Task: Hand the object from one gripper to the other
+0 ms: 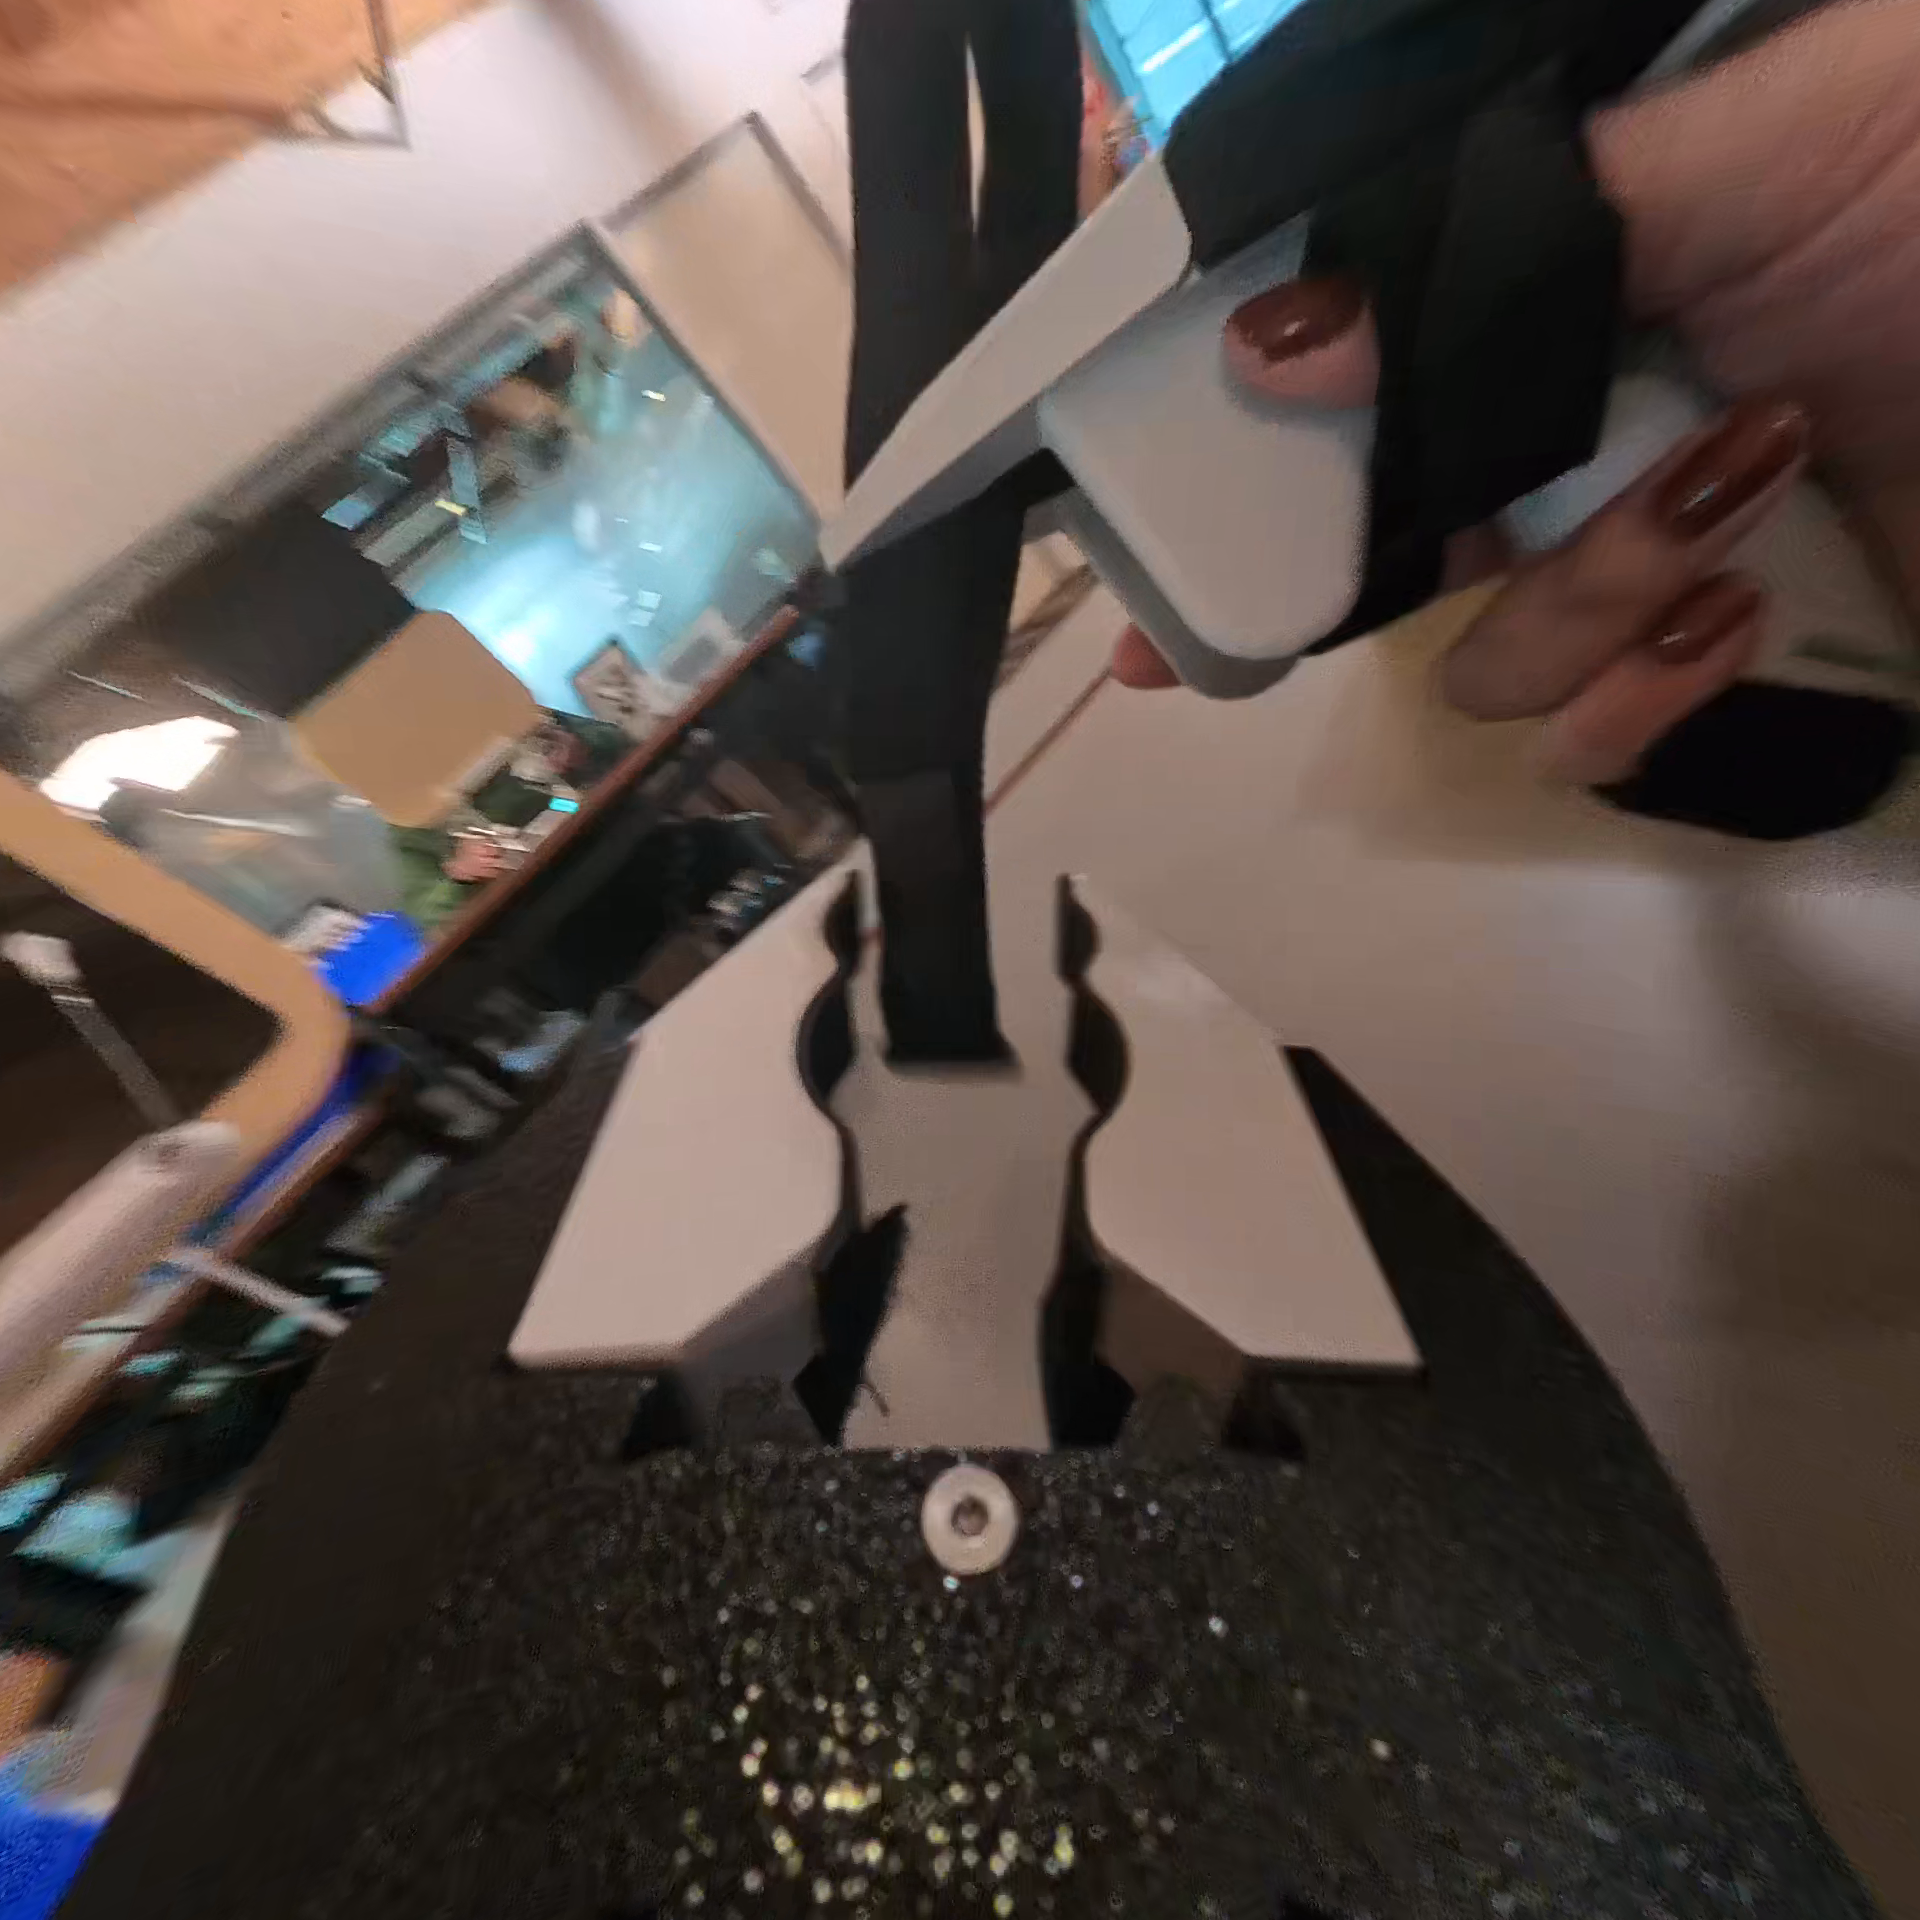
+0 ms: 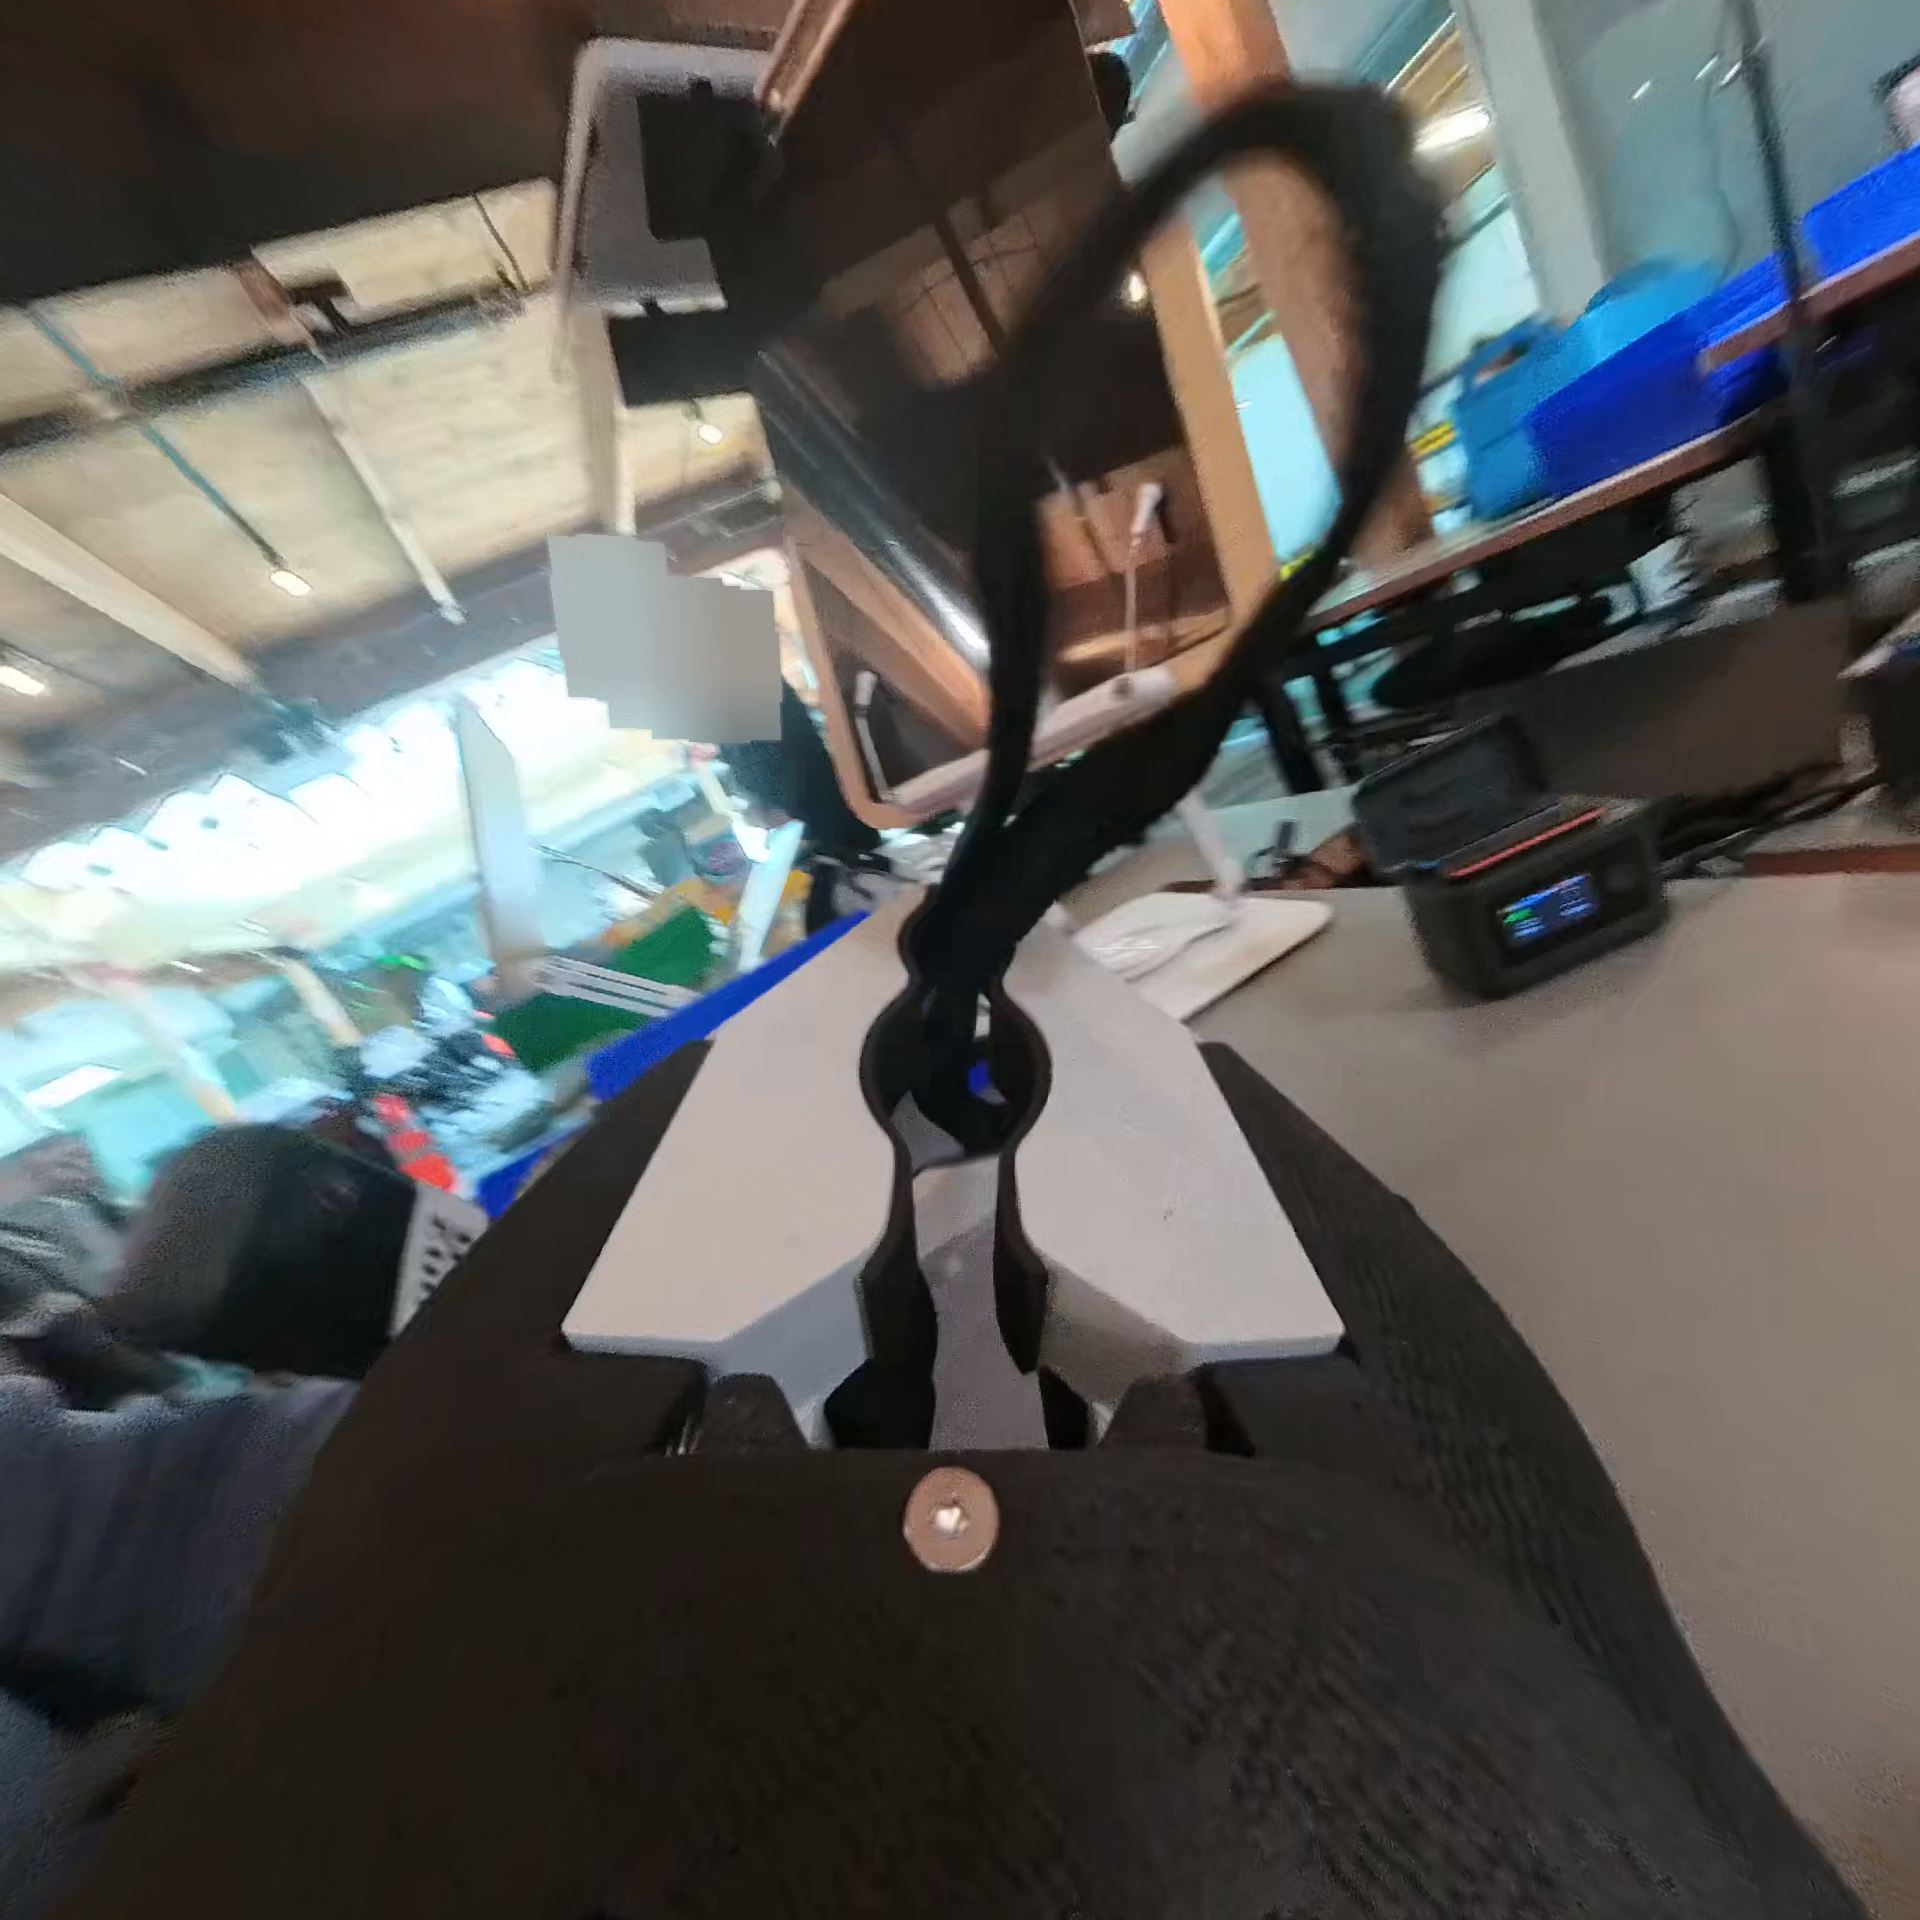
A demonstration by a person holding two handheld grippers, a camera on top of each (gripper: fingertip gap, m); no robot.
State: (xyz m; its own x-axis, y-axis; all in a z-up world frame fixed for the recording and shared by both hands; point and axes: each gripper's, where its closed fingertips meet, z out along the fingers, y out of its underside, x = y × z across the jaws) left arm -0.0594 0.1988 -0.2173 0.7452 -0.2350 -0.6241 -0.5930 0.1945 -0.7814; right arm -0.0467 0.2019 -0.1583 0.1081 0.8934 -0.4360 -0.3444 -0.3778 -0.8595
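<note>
While looped upward, black strap (image 2: 1049, 727) in right tongs (image 2: 956, 961); left tongs (image 1: 961, 904) wide.

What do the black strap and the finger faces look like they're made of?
Black strap: seemingly soft woven or fuzzy fabric; matte, limp, bending into a loop from the right gripper. Left gripper finger faces: smooth matte light-grey, likely rigid plastic, with dark scalloped inner pads, perhaps rubber.
</note>
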